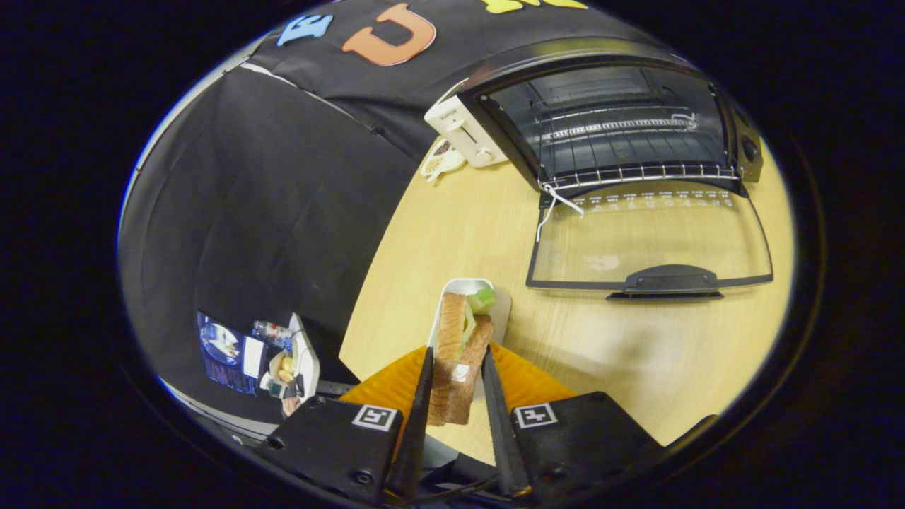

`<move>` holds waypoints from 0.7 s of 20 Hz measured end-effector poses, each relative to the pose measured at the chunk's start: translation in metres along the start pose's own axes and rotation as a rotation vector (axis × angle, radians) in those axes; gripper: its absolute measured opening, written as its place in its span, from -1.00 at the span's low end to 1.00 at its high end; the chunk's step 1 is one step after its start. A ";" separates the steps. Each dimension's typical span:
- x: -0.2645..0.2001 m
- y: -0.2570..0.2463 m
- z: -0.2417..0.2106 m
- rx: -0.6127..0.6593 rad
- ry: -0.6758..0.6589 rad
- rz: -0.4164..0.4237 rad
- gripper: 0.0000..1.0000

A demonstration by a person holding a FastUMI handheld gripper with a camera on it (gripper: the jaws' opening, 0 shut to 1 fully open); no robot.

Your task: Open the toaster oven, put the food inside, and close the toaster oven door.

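Observation:
A sandwich (458, 346) of toasted bread with green lettuce stands on edge between my fingers, and both press on its sides, so my gripper (458, 360) is shut on it. Its far end reaches over a small white plate (500, 307) on the wooden table (636, 353). The black toaster oven (608, 120) stands at the far side of the table, well beyond my fingers and to the right. Its glass door (647, 240) lies folded down flat toward me, handle (668, 281) nearest. The wire rack (629, 172) inside is bare.
A white pop-up toaster (465, 132) stands left of the oven, a small dish (440, 161) in front of it. An orange plate (527, 382) lies under my fingers. The table's left edge drops off beside the sandwich; lower left is a stand with a screen (228, 351).

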State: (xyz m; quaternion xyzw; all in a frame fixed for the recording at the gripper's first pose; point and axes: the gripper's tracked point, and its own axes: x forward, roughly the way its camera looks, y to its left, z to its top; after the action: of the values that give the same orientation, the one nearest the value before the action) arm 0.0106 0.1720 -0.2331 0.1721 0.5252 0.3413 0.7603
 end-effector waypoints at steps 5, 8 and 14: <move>-0.002 0.005 0.004 0.119 0.050 0.122 -0.11; -0.001 0.003 0.006 0.122 0.047 0.141 -0.16; -0.010 0.012 0.012 0.143 0.001 0.190 -0.28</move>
State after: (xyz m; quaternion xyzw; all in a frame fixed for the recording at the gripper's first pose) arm 0.0156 0.1745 -0.2135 0.2746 0.5301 0.3736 0.7100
